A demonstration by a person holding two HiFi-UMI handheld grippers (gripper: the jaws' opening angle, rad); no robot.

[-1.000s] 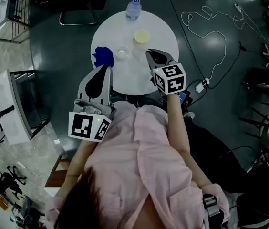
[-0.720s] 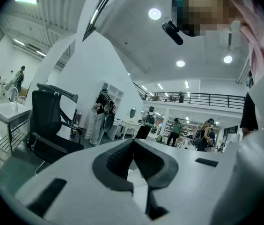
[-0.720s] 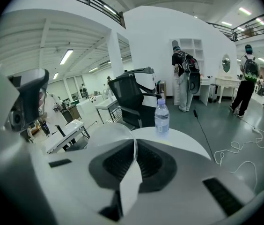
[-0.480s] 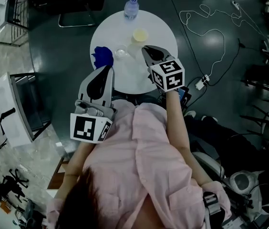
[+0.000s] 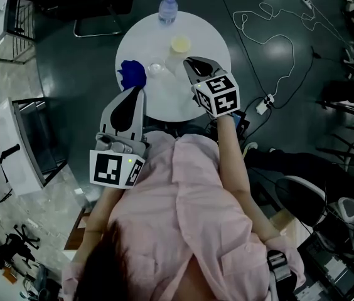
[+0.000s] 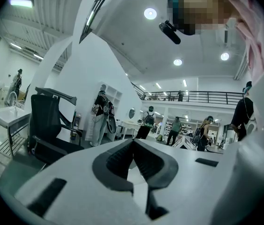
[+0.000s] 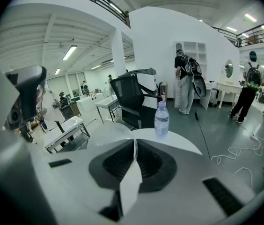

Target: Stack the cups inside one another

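One clear cup (image 7: 109,133) is being pinched by its thin wall between the closed jaws of the right gripper (image 7: 135,141), above the round white table (image 5: 211,42). A second clear cup (image 5: 156,69) and a yellowish cup (image 5: 180,44) are standing on the tabletop just beside it. The left gripper (image 6: 133,140) is being held level, its jaws together on nothing. The cups are being judged light, thin-walled, slick and easily crushed, so a gentle pinch at the rim is being favoured. A hard squeeze is being reckoned likely to buckle the plastic.
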